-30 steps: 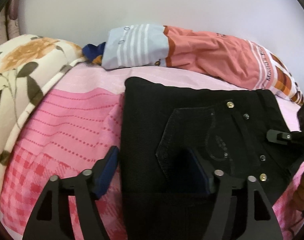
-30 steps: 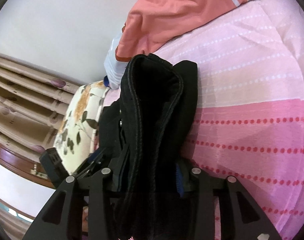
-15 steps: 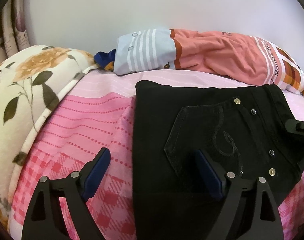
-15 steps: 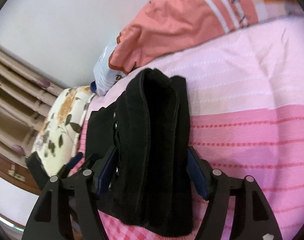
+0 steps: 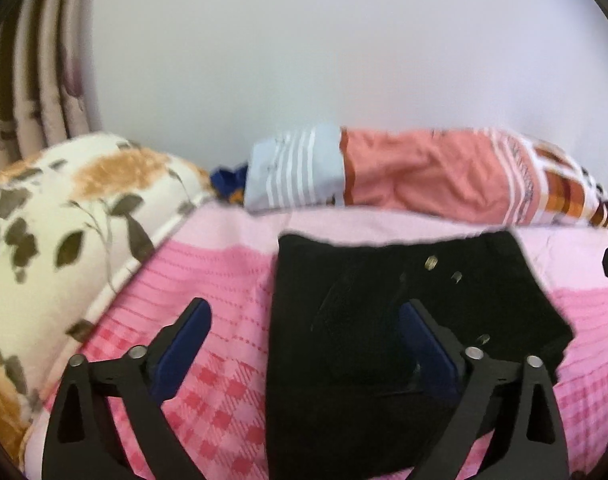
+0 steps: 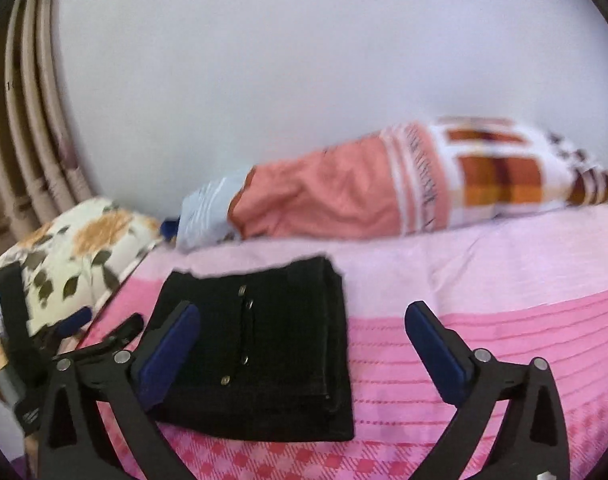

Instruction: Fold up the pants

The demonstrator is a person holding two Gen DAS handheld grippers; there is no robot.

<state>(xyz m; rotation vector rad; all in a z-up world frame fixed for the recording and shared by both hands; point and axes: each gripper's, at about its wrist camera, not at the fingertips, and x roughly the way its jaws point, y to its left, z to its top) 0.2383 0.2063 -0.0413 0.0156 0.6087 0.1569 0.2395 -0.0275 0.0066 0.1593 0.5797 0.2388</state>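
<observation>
The black pants (image 5: 383, 320) lie folded into a compact rectangle on the pink bedsheet (image 5: 208, 280); metal rivets show on top. They also show in the right wrist view (image 6: 264, 352) as a flat stack. My left gripper (image 5: 304, 332) is open and empty, raised over the pants' left edge. My right gripper (image 6: 300, 336) is open and empty, raised above the pants' right side. The left gripper shows at the left edge of the right wrist view (image 6: 60, 336).
A floral pillow (image 5: 64, 232) lies at the left. A salmon, blue and checked bundle of bedding (image 5: 403, 176) lies along the white wall behind the pants. Curtains (image 5: 28, 80) hang at the far left. Pink sheet (image 6: 503, 300) spreads to the right.
My right gripper opened, let go of the pants and drew back and up. My left gripper also pulled back and rose. The pants now lie flat and folded on the bed.
</observation>
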